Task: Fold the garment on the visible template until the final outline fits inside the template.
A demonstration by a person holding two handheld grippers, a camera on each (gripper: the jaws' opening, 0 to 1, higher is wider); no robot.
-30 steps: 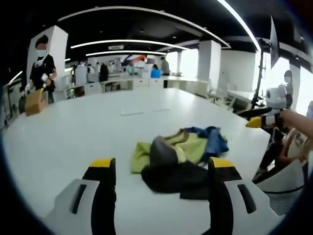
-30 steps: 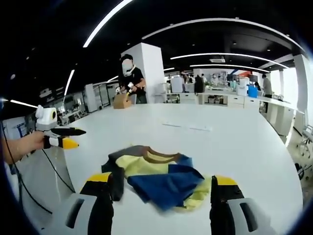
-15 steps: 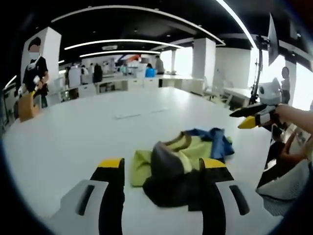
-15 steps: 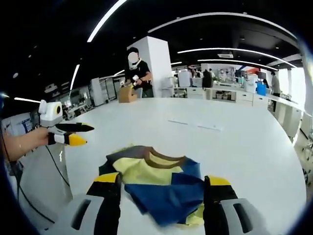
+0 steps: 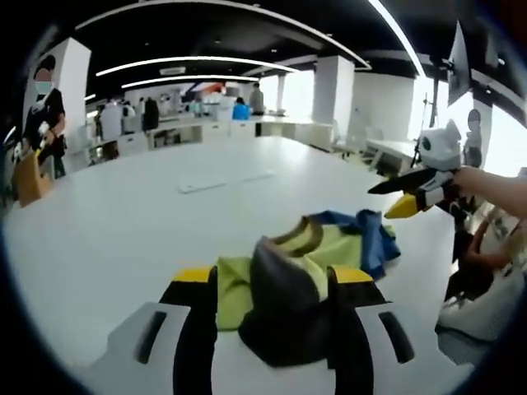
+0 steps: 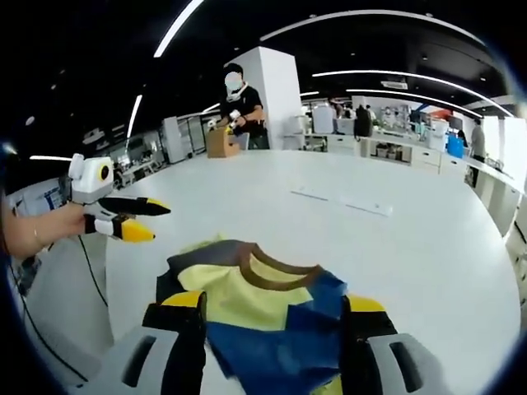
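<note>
A crumpled garment [image 5: 305, 271] in yellow, blue, dark grey and black lies on the white table [image 5: 123, 222]. In the left gripper view my left gripper [image 5: 273, 284] hovers just short of its dark near edge, jaws wide apart with the cloth showing between them. A hand holds my right gripper [image 5: 405, 196] above the garment's far right side. In the right gripper view the garment [image 6: 247, 300] shows its brown collar and a blue fold. My right gripper [image 6: 272, 306] is open over its near edge. At the left my left gripper [image 6: 130, 218] is held above the table.
Two pale flat strips [image 5: 224, 181] lie on the table beyond the garment, also visible as strips [image 6: 339, 202]. A person [image 6: 239, 107] stands at the far edge by a cardboard box [image 6: 221, 143]. Desks, pillars and more people fill the room behind.
Both views have closed in on the garment, which now looms larger between each pair of jaws. The garment itself lies as before. Both jaw pairs have narrowed slightly.
</note>
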